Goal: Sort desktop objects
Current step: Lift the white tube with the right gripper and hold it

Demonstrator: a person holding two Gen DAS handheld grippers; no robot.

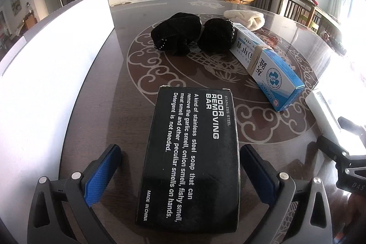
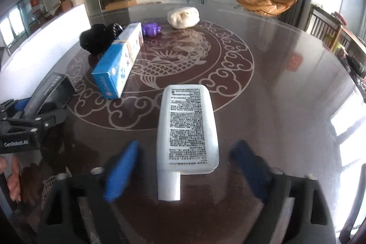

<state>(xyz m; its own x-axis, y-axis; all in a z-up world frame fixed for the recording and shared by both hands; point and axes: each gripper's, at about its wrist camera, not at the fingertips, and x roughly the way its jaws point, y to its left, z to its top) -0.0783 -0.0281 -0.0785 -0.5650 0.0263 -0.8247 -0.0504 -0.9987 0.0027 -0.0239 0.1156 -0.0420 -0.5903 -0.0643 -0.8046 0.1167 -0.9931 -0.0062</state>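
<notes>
Starting at the left, a tall white panel (image 1: 57, 42) is seen standing on the glossy dark table (image 1: 128, 74) with its pale dragon inlay. The left gripper (image 1: 180, 177) is spread wide around the black box (image 1: 189, 159), a rigid cardboard carton lying flat; the right pad appears to touch its side, the left pad (image 1: 100, 173) stands apart. It is judged light and stiff, best pinched across its long sides. Beyond lie a soft black pouch (image 1: 192, 34), a blue-and-white carton (image 1: 267, 63) banded with elastic, and a cream cloth (image 1: 247, 18). The right gripper (image 2: 183, 170) is likewise released, straddling the white bottle (image 2: 187, 127), smooth plastic lying cap-toward-camera; it is judged slippery, better taken across its flat body.
</notes>
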